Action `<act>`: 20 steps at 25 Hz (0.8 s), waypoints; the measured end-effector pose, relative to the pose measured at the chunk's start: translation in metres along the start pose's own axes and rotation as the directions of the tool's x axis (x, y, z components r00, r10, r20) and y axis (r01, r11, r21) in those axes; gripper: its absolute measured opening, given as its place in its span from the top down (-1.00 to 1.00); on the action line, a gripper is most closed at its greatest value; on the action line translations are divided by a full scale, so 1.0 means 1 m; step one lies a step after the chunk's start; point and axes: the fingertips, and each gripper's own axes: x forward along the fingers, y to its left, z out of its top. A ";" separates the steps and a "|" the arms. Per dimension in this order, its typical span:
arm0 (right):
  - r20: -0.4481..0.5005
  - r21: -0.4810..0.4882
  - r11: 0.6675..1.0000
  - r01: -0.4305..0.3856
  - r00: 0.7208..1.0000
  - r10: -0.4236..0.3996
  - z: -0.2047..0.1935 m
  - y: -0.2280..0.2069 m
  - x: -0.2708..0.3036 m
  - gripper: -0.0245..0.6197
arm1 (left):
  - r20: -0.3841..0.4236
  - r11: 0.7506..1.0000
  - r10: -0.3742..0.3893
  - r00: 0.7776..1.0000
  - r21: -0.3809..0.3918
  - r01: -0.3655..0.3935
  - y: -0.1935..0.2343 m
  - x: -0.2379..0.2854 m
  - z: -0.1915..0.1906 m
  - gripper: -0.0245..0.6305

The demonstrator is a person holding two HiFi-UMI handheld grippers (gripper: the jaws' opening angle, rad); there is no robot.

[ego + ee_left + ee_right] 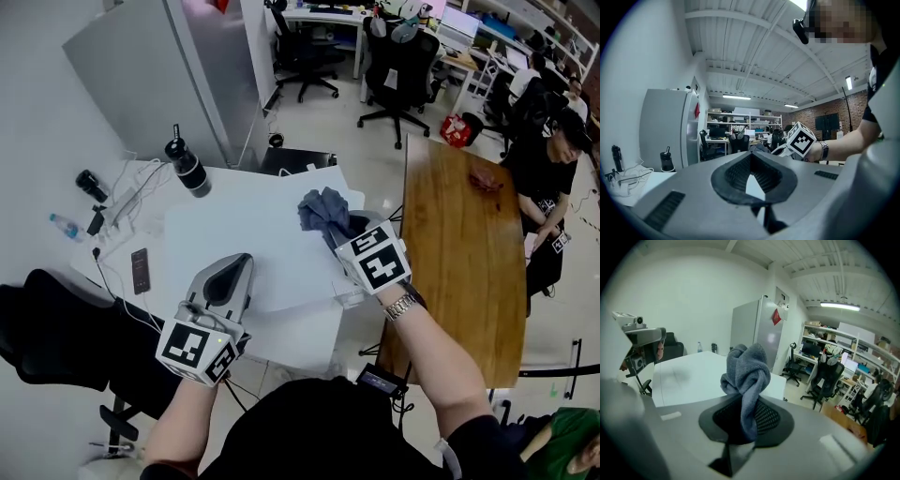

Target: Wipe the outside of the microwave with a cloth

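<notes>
My right gripper (339, 232) is shut on a bunched grey-blue cloth (322, 212) and holds it over the right edge of the white table (234, 234). In the right gripper view the cloth (746, 373) stands up out of the closed jaws of the right gripper (743, 425). My left gripper (234, 267) is over the table's near left part, shut with nothing in it. The left gripper view shows the left gripper (751, 182) with its pads together, and the right gripper's marker cube (803, 138) beyond. No microwave shows in any view.
A black bottle (187, 167), cables (131, 192), a dark phone (140, 270) and a small water bottle (66, 226) lie on the table's left part. A grey fridge (178, 75) stands behind, a wooden table (469, 253) to the right, office chairs (398, 66) beyond, and a seated person (548, 159).
</notes>
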 end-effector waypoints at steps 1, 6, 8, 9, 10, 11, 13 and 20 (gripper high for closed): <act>0.006 0.006 1.000 0.003 1.000 -0.004 -0.002 -0.007 -0.003 0.71 | -0.004 1.000 0.003 1.000 0.003 -0.003 -0.004 0.003 0.001 0.91; 0.043 0.036 0.999 0.018 0.999 -0.020 -0.013 -0.037 -0.017 0.71 | -0.017 1.000 0.017 1.000 0.014 -0.017 -0.021 0.018 0.004 0.91; 0.049 0.047 0.999 0.021 0.999 -0.023 -0.017 -0.043 -0.021 0.71 | -0.021 1.000 0.021 1.000 0.016 -0.021 -0.026 0.022 0.004 0.91; 0.051 0.049 0.999 0.022 0.998 -0.025 -0.018 -0.046 -0.022 0.71 | -0.024 1.000 0.022 0.999 0.017 -0.022 -0.029 0.024 0.004 0.91; 0.055 0.051 0.998 0.023 0.998 -0.025 -0.019 -0.049 -0.023 0.71 | -0.027 1.000 0.024 0.999 0.017 -0.023 -0.031 0.026 0.004 0.91; 0.060 0.054 0.998 0.022 0.998 -0.025 -0.021 -0.052 -0.023 0.71 | -0.028 1.000 0.025 0.999 0.017 -0.025 -0.033 0.027 0.004 0.91; 0.066 0.060 0.998 0.023 0.997 -0.027 -0.025 -0.059 -0.025 0.71 | -0.029 0.999 0.031 0.999 0.017 -0.030 -0.038 0.030 0.004 0.91; 0.081 0.120 0.993 0.009 0.997 -0.019 -0.045 -0.076 -0.021 0.71 | -0.044 0.997 0.073 0.996 0.013 -0.073 -0.043 0.032 0.002 0.91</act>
